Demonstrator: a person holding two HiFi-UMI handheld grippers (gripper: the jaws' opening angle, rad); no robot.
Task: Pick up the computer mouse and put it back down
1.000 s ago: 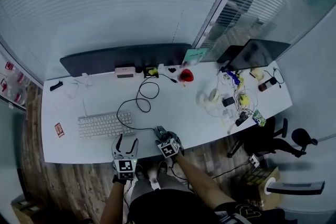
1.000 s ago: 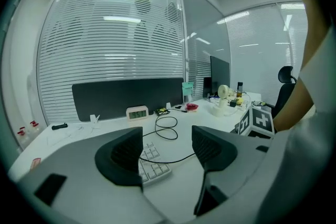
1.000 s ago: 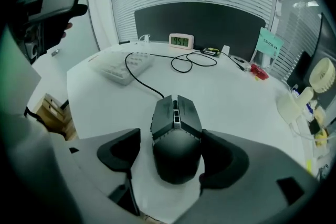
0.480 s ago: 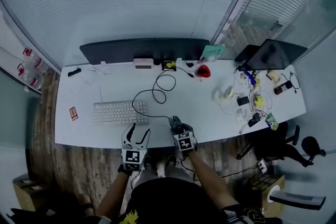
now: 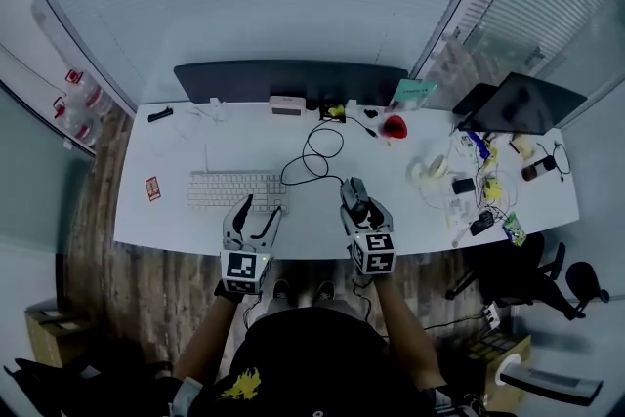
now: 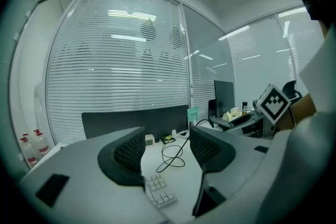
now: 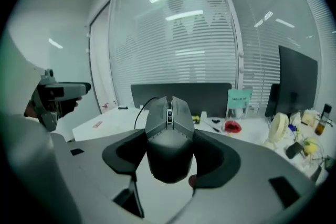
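Mouse sits gripped in my right tool, both pads pressed on its flanks, nose pointing away from me, scroll wheel up. The jaws have just been closing with the mouse between them, and now stand at a middling width round its body. Head view: the mouse is held above the near edge of the desk, clear of the surface and right of the keyboard. Its black cable runs back in loops across the desk toward the dark divider panel.

My left tool is empty. Its jaws are wide apart, though they have just eased in a little. It hangs over the keyboard's near right corner, and keys show below the pads in the left gripper view.

Farther out:
- red object near the divider's right end
- small red card left of the keyboard
- clutter of small items on the desk's right end
- dark screen beyond the clutter
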